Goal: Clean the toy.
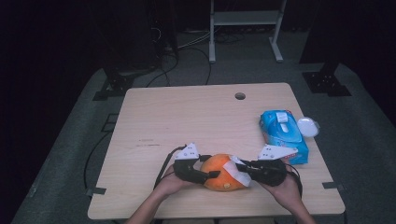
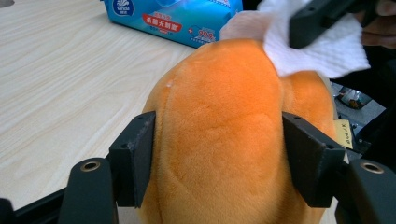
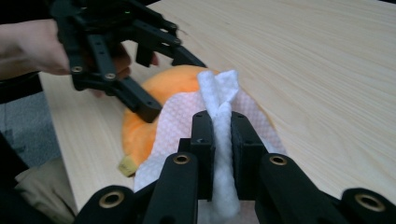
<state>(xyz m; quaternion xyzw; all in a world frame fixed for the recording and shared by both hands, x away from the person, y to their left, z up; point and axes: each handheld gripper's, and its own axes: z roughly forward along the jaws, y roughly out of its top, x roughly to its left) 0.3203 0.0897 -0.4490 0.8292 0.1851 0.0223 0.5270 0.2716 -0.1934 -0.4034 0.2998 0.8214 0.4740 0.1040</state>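
Observation:
An orange plush toy [image 1: 219, 173] lies near the front edge of the wooden table [image 1: 187, 116]. My left gripper [image 1: 210, 167] is at its left end, and in the left gripper view [image 2: 219, 154] both pads press into the plush [image 2: 224, 121]. My right gripper [image 1: 243, 169] comes in from the right, shut on a bunched white tissue [image 3: 219, 93]. That tissue [image 1: 237, 171] is draped over the toy's right end [image 3: 163, 84]. In the left gripper view the tissue [image 2: 322, 51] lies on the toy's far side, under one black jaw of the right gripper.
A blue pack of wet wipes [image 1: 282, 133] lies at the table's right side, just behind the right hand, with a white round lid [image 1: 308, 126] beside it. A cable hole [image 1: 240, 96] is near the far edge. A metal frame stands on the floor beyond.

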